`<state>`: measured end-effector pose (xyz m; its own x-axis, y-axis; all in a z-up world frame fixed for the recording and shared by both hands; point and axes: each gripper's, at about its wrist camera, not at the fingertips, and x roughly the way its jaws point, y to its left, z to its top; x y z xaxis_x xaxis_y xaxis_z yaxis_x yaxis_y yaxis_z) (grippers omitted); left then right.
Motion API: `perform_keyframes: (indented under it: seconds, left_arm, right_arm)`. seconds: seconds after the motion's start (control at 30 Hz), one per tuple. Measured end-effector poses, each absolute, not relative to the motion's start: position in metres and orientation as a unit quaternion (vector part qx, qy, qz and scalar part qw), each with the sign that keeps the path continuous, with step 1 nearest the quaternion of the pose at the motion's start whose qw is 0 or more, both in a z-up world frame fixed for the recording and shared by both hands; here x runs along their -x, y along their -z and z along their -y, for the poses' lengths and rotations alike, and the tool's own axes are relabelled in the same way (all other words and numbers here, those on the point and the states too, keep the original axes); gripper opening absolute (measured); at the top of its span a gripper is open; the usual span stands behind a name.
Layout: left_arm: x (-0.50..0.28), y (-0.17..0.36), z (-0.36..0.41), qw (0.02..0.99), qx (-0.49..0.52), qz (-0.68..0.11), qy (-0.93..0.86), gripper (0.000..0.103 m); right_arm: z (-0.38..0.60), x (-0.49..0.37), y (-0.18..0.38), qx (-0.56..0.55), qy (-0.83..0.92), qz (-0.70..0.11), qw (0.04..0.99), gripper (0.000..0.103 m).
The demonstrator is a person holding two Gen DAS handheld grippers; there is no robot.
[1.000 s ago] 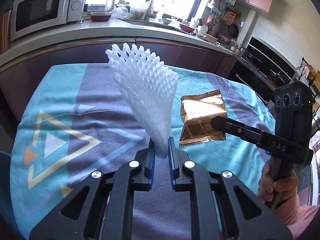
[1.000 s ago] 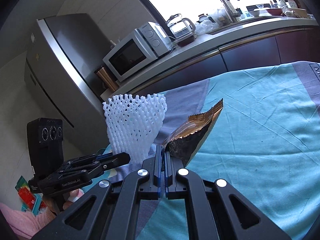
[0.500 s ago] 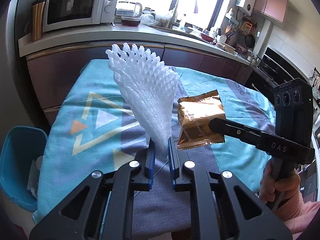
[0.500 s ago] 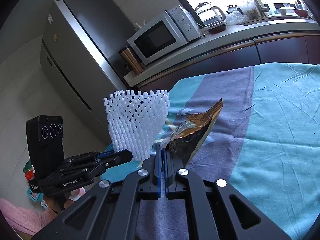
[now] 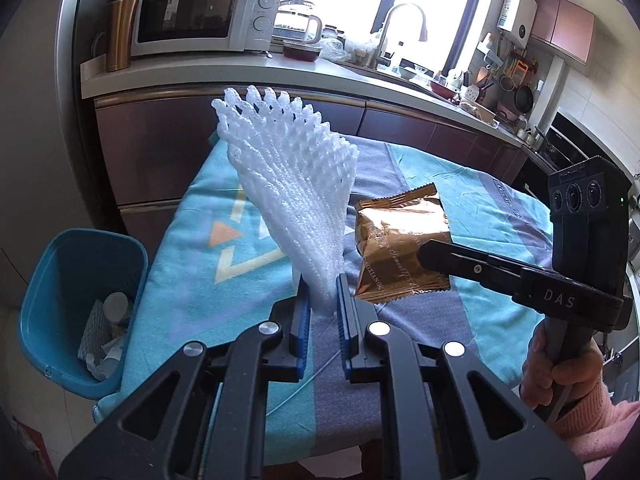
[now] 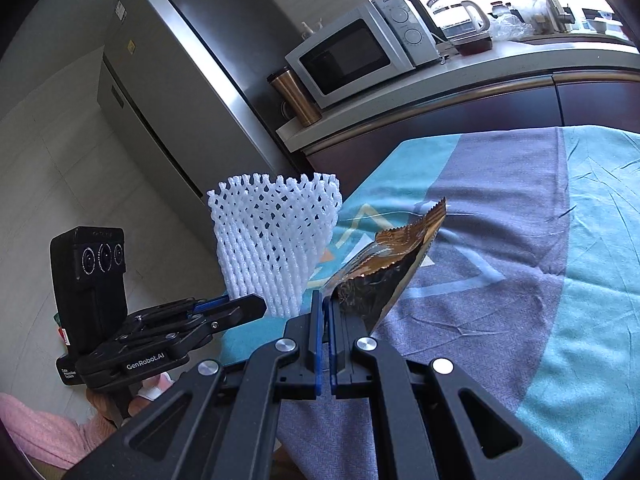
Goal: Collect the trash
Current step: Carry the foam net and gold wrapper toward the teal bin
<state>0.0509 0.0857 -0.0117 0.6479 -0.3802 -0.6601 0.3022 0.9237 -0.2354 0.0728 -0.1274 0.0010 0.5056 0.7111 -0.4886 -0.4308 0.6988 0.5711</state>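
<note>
Both grippers have drawn back toward the table's near edge, bringing a blue bin [image 5: 80,304] into view down to the left. The left gripper [image 5: 320,292] pinches the white foam net [image 5: 292,196] upright between its fingers; the right gripper [image 6: 325,308] clamps the gold wrapper [image 6: 384,276], held just right of the net.

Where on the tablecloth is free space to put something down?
The tablecloth lies bare all over. Only the air near its front is crowded, with the foam net and gold wrapper held up. Beside it, the blue bin already holds trash.
</note>
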Motion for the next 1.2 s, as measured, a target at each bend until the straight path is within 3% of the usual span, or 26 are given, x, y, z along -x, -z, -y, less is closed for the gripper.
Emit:
perform_keyframes:
  seconds: [1.2]
  left_arm:
    - [-0.034,0.018,-0.161,0.916,0.079,-0.373,0.12,0.013]
  right_arm:
    - [0.062,-0.089,-0.006,-0.161,-0.399,-0.379,0.819,0.002]
